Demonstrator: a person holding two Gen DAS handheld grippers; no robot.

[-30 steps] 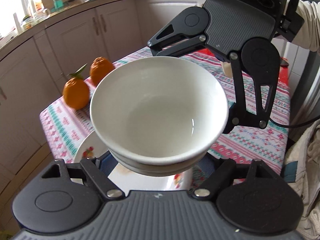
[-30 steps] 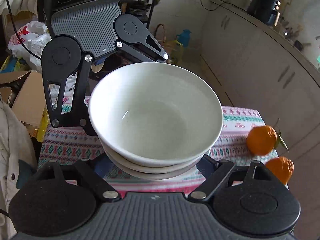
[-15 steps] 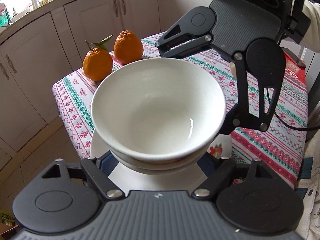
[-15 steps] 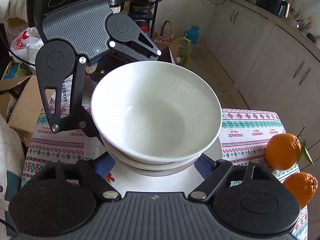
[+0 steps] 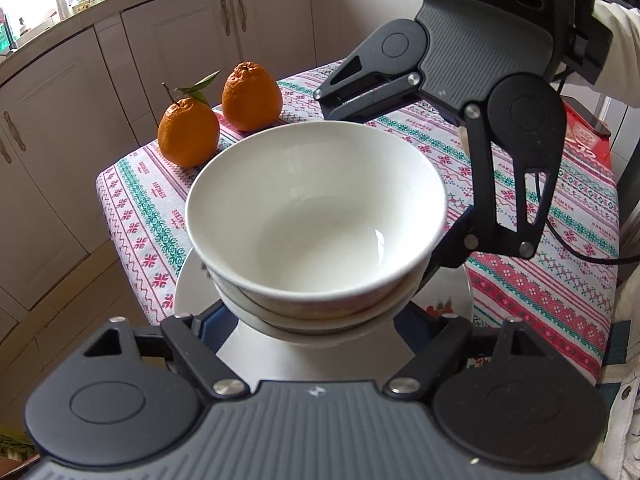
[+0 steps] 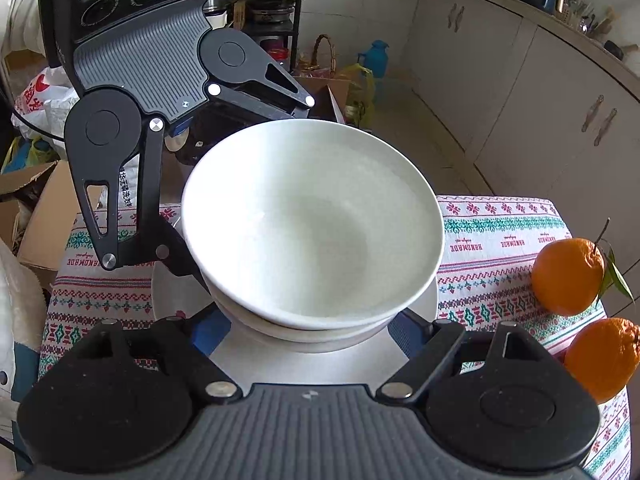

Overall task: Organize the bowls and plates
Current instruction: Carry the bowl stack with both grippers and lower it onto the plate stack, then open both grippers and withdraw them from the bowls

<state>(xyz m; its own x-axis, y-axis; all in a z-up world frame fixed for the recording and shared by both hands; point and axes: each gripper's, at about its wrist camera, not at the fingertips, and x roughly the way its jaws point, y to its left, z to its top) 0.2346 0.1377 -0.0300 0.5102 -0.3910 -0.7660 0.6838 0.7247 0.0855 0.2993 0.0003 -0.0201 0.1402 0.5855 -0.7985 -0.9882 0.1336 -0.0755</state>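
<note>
Both grippers carry one load: your left gripper (image 5: 316,328) and your right gripper (image 6: 310,322) face each other across a stack of white bowls (image 5: 316,216), and each one has its fingers spread wide along the sides of the lower bowl. The jaws look pressed on the bowl from both sides, but the contact itself is under the rims, so you cannot see it well.

The stack, at least two bowls nested, is above a white plate (image 5: 192,280) that lies on the counter (image 5: 560,280) with the patterned cloth. Whether the bottom bowl touches the plate or hangs just over it, the pictures do not tell.

As I judge, the bowls are already gathered one in another, and the step in hand is to set them on the plate. What is left is to lower, to let go, and to pull both grippers away sideways.

Two oranges (image 5: 216,120) stand near the counter's edge, apart from the plate, and do not disturb.

Hidden things: the foot of the lower bowl, the middle of the plate, and the fingertips. A small coloured picture on the plate rim (image 5: 438,308) is only partly visible.
</note>
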